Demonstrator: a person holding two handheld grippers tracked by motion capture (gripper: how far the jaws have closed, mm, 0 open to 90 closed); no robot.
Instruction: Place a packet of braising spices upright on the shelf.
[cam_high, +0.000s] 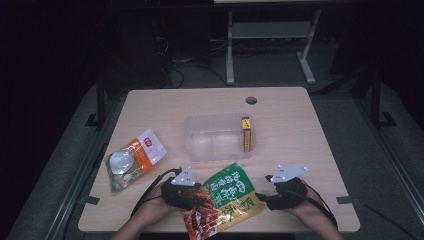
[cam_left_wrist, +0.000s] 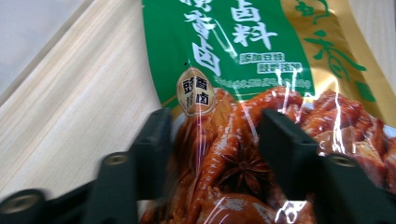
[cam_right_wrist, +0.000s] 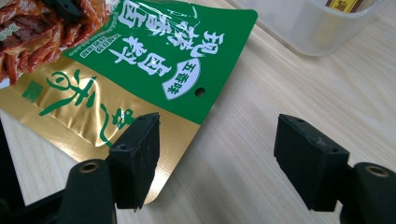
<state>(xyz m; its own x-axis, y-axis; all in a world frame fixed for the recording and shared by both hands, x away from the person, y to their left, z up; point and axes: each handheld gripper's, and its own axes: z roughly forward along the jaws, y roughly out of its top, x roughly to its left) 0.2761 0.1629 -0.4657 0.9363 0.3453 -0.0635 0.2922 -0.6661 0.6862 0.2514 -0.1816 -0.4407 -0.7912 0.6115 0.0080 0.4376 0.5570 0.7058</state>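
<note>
High view: L gripper (cam_high: 192, 192) clamps green pouch's (cam_high: 227, 197) near-left end; pouch's long axis runs diagonally toward clear bin (cam_high: 217, 137). R gripper (cam_high: 280, 192) spread apart, empty, just beside pouch's right edge.

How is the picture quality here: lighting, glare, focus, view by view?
High view: dim, room black beyond the table, small print unreadable. Left gripper view: bright, glare streaks on the green seasoning pouch, its own black jaws soft and close. Right gripper view: well lit, sheen on the pouch's gold corner, the clear plastic box slightly blurred.
</note>
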